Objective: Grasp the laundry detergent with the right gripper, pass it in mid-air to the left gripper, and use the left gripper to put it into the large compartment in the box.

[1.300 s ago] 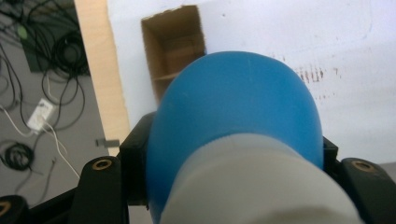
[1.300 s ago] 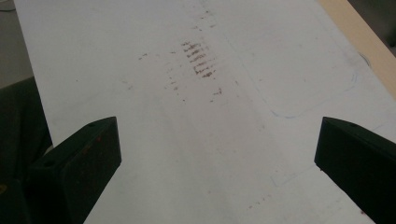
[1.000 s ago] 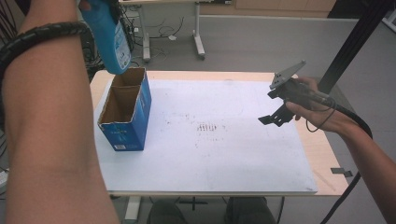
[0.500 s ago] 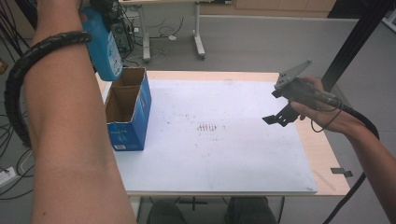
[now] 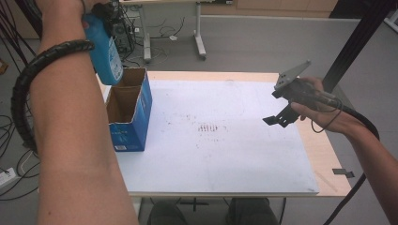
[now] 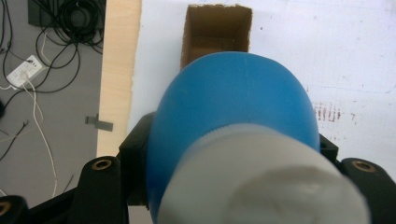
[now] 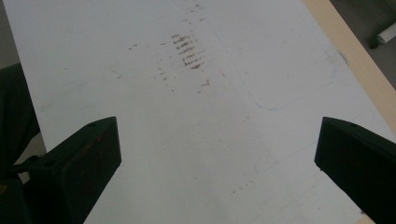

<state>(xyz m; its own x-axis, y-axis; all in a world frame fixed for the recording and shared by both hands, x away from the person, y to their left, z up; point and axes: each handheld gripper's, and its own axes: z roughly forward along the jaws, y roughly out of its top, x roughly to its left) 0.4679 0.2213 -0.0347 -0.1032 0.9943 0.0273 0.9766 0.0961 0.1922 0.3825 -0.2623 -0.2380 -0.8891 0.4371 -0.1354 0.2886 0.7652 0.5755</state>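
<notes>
Over the left end of the table (image 5: 328,159), the left gripper (image 5: 104,10) hangs in the air with a blue bottle (image 5: 104,49) clamped between its jaws. From the left gripper view the black jaws press against both flanks of the bottle's rounded blue body (image 6: 229,121), and its pale cap (image 6: 261,182) points back toward the camera, so the bottle hangs base down. Straight beneath it stands a blue cardboard box (image 5: 129,115) with its top open; the brown inside of that box (image 6: 217,32) shows just past the bottle's base. In the high view the bottle's lower end overlaps the box's far rim; whether it touches the rim I cannot tell.

Off on the right side, the right gripper (image 5: 277,117) sits in the person's right hand (image 5: 324,112), held above the white sheet (image 5: 225,154) that covers most of the tabletop. Its jaws stand wide apart with nothing between them; in the right gripper view the two black fingers (image 7: 88,154) frame only bare sheet and a patch of brownish smudges (image 7: 187,51). That gripper is well apart from the bottle and the box, with the smudged middle of the sheet lying between them.
</notes>
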